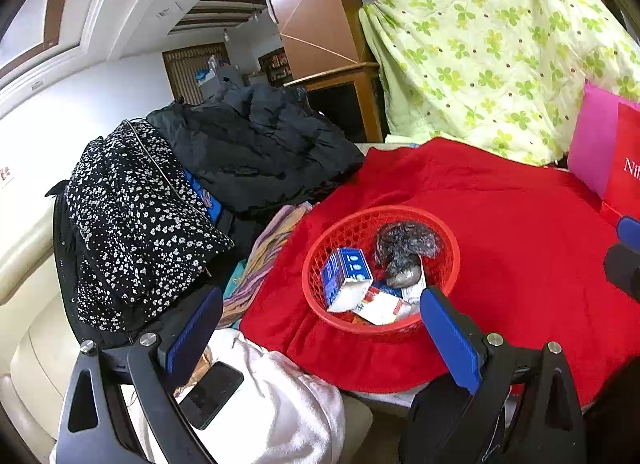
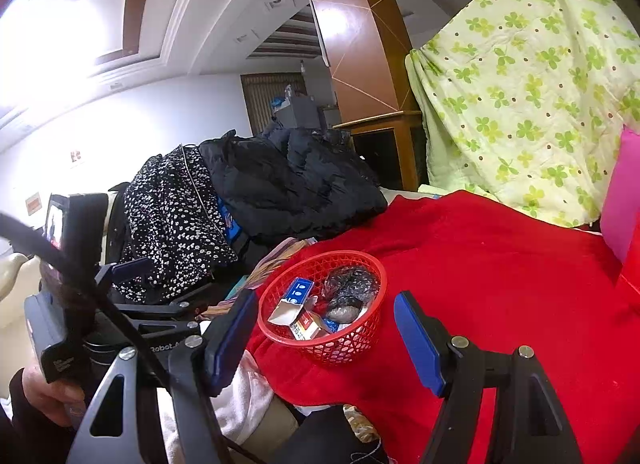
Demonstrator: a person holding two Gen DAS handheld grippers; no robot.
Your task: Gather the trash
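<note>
On the red blanket [image 1: 500, 232]: red basket [image 1: 450, 264] with blue-white carton [image 1: 346, 278], crumpled dark bag [image 1: 404, 248].
Left gripper [image 1: 320, 328]: spread wide, empty.
Right gripper [image 2: 324, 340]: parted, nothing between.
Handling: light, crushable; pinch the basket rim.

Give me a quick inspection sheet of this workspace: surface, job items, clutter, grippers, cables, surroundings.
Surface: red blanket, wrinkled, bare to the right of the basket.
Job's things: red mesh basket upright on the blanket, holding a blue-and-white carton, a crumpled dark plastic bag and a red-and-white pack.
Clutter: floral garment, black jacket, phone on white cloth.
Grippers: left gripper open, empty; right gripper open, empty, basket beyond it.
Cables: black cable running across the left gripper body.
Surroundings: clover-print sheet, pink bag, wooden column.
</note>
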